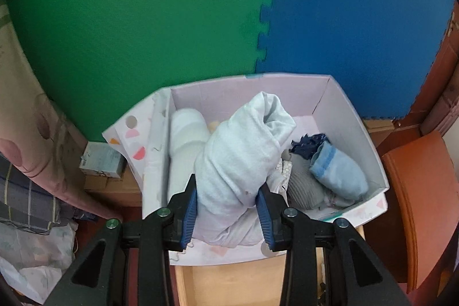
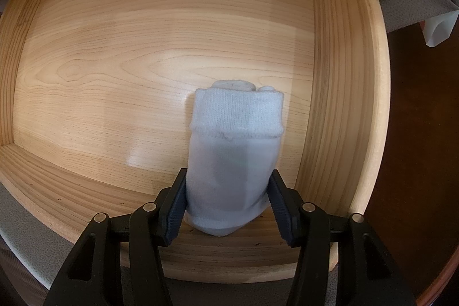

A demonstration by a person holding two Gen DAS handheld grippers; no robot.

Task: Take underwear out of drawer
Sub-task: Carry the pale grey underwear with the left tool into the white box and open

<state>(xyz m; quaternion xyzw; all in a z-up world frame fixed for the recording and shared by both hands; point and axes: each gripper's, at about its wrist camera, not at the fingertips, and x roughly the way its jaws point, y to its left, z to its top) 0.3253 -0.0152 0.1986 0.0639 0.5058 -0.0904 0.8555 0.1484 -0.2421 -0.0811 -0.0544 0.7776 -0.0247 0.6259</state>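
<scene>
Black two-finger left gripper (image 1: 228,210), low in the frame's centre, is clamped on a pale blue rolled cloth bundle (image 1: 241,151) over a pink-patterned white cardboard box (image 1: 355,128) of folded garments, while the right gripper (image 2: 226,202) pinches a pale blue folded sock roll (image 2: 233,151) inside a light wooden drawer (image 2: 143,33).

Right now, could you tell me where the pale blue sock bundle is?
Right wrist view: the sock bundle sits between the right gripper fingers, over the wooden drawer floor, near its right wall.
</scene>
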